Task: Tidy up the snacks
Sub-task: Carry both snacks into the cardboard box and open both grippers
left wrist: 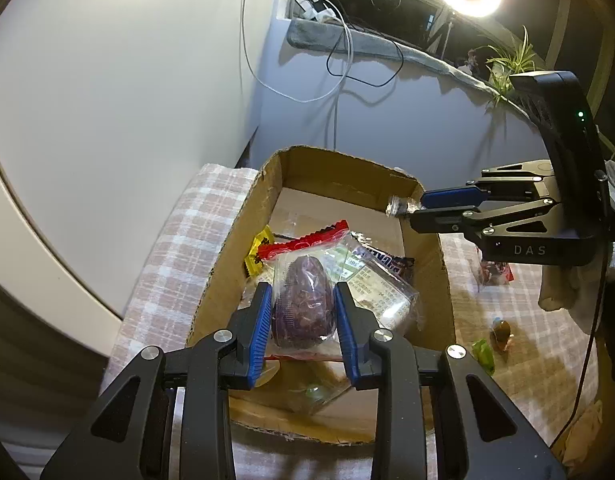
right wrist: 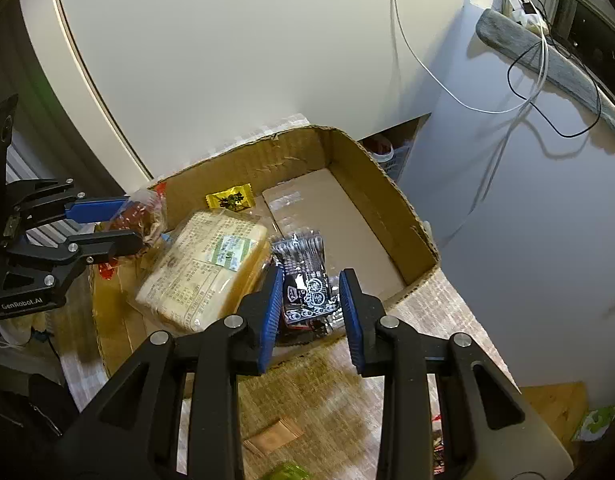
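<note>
The left gripper (left wrist: 303,320), black with ribbed blue pads, was clamped on a clear plastic packet with a dark reddish-purple dried fruit inside (left wrist: 303,304), dead centre in the lower half of the left wrist view. In the right wrist view that same gripper sat at the left edge, with the packet right over the near left corner of the open brown cardboard box (right wrist: 371,184).

The right gripper (right wrist: 309,312) was closed on a black snack packet with white print and crinkly clear ends (right wrist: 307,280), low in the middle of its own frame, just above the box's near wall. From the left wrist view it poked in from the right edge with a bit of clear wrapper sticking out past the pads.

Inside the box: a big clear-wrapped pale yellow block with a printed label (right wrist: 205,268) at centre left, and a small yellow candy wrapper with dark print (right wrist: 230,199) just behind it. The box was sitting on a pink and white checked cloth (left wrist: 179,240). A small green wrapped sweet (left wrist: 483,356) and a brownish one (left wrist: 500,332) were lying on the cloth at lower right, outside the box.
</note>
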The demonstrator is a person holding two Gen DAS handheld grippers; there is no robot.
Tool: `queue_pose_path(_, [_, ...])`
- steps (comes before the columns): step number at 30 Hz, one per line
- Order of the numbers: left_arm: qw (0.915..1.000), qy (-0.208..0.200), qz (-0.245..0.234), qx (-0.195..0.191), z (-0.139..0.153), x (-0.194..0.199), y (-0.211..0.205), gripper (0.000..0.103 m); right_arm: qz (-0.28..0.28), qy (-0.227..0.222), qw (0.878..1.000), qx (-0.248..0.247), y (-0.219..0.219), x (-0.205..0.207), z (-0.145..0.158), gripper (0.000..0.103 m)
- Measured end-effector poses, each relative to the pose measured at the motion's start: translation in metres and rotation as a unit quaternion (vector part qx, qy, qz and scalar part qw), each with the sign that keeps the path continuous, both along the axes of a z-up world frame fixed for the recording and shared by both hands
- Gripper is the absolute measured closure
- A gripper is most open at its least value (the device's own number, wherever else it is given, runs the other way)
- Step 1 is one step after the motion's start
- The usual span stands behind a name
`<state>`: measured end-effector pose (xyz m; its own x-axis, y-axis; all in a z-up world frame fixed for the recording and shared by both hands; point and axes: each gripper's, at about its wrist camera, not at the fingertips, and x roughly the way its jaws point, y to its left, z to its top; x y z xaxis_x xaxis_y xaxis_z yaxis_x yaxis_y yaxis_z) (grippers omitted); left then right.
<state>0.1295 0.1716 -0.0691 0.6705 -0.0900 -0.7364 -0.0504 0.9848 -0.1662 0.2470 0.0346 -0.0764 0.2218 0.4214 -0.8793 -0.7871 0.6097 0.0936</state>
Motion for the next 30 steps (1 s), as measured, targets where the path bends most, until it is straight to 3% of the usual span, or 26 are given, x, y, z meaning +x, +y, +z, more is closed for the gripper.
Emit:
queue_pose_path(2, [1.0, 0.001, 0.003, 0.001, 0.0, 0.001, 0.001, 0.07, 0.0, -0.004, 1.0, -0.003, 0.003, -0.001, 0.0, 0.068])
queue_pose_path(3, [1.0, 0.001, 0.004, 0.0, 0.0, 0.001, 0.001, 0.067, -0.001, -0.007, 1.0, -0.004, 0.003, -0.001, 0.0, 0.058])
queue_pose_path(5, [1.0, -0.001, 0.007, 0.0, 0.001, 0.001, 0.001, 0.039, -0.005, -0.015, 1.0, -0.003, 0.002, -0.002, 0.002, 0.039])
queue_pose_path(6, [0.9999, -0.006, 0.009, 0.002, 0.002, 0.0, 0.001, 0.037, -0.007, -0.019, 1.0, -0.002, 0.001, -0.002, 0.004, 0.03])
queue_pose_path(8, [1.0, -0.007, 0.006, 0.002, 0.002, 0.0, 0.001, 0.037, -0.009, -0.021, 1.0, 0.004, -0.001, -0.002, 0.007, 0.026])
queue_pose_path(19, [0.9999, -0.012, -0.002, 0.007, 0.005, 0.0, -0.006, 0.037, -0.026, -0.016, 1.0, 0.005, -0.013, -0.002, 0.01, 0.023])
queue_pose_path(30, [0.9993, -0.028, -0.024, 0.009, 0.014, -0.008, -0.028, 0.037, -0.054, -0.015, 0.998, 0.007, -0.058, -0.017, 0.017, 0.023])
